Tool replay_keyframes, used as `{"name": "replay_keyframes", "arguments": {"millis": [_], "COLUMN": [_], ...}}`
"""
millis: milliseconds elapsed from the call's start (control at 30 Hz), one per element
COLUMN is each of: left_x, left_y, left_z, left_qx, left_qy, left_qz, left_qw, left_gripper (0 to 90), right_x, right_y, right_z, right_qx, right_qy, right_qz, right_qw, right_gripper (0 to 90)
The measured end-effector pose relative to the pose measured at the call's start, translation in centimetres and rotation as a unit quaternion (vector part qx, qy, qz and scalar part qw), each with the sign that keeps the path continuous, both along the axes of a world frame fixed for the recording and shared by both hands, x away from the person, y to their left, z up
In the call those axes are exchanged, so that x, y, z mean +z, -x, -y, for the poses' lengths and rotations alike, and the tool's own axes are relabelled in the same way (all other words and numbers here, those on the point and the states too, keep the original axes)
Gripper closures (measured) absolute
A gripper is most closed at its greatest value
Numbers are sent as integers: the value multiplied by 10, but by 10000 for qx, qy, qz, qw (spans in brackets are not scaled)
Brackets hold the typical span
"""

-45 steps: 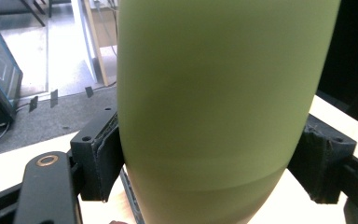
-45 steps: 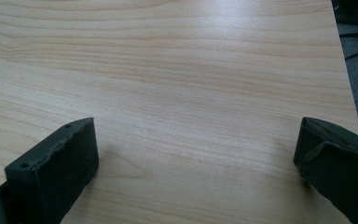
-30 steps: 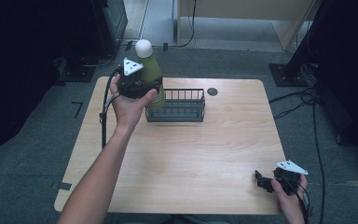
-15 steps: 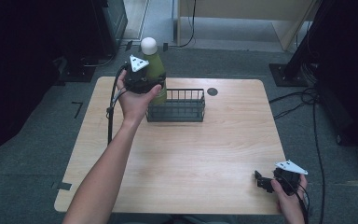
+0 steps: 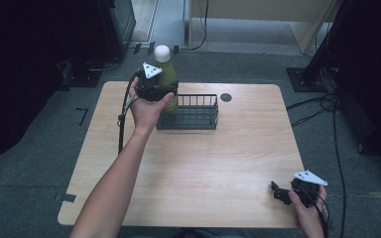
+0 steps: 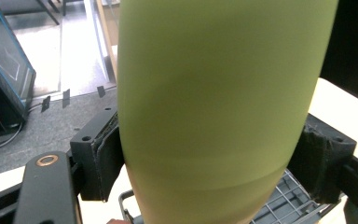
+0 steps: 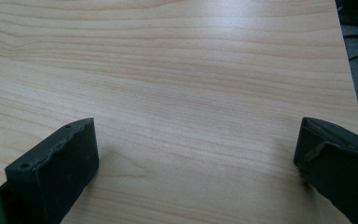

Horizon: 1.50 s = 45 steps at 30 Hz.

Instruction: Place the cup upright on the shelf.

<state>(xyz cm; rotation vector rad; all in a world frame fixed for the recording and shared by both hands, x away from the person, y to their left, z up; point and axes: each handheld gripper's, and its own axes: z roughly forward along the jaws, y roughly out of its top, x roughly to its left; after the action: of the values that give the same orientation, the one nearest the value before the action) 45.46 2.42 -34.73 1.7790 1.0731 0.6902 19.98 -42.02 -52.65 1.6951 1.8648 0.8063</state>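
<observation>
the left gripper [image 5: 155,89] clamps the green bottle [image 6: 219,112] between its jaws, above the wire basket [image 5: 198,116]'s near-left corner. the smooth body could slip through the pads or catch the rim when lowered. the right gripper [image 5: 284,192] rests on the table [image 7: 191,70], jaws apart.

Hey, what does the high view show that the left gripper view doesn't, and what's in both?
High view alone: the whole light wooden table, the green bottle's white round cap, the right gripper held low near the table's near right corner, the person's forearms, and the black round disc on the table beyond the basket.

Left gripper view alone: the left gripper's black jaw pads pressing both sides of the bottle.

Both: the tall green bottle and the dark wire basket beneath it.
</observation>
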Motion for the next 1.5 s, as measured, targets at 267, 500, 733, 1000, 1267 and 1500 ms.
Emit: {"name": "replay_keyframes", "arguments": {"millis": [267, 500, 733, 1000, 1267, 1500], "left_x": [-12, -17, -20, -23, -24, -21], "left_y": [-4, -7, -8, -10, -11, -12], "left_z": [3, 4, 4, 3, 0, -4], "left_qx": [-14, -23, -23, -34, -80, -179], "left_qy": [-177, -204, -240, -217, -147, 114], "left_qz": [-70, -78, -101, -168, -210, -441], "left_qw": [9998, 9998, 9997, 9996, 9996, 9988], "left_gripper": [220, 220, 220, 219, 216, 154], "right_x": [0, 0, 0, 0, 0, 0], "right_y": [0, 0, 0, 0, 0, 0], "right_z": [0, 0, 0, 0, 0, 0], "right_qx": [0, 0, 1, 0, 0, 1], "right_qy": [1, -1, 0, 1, 0, 1], "right_qz": [-1, -1, 0, 0, -1, -1], "right_qw": [10000, 10000, 10000, 10000, 10000, 10000], "right_gripper": [0, 0, 0, 0, 0, 0]}}
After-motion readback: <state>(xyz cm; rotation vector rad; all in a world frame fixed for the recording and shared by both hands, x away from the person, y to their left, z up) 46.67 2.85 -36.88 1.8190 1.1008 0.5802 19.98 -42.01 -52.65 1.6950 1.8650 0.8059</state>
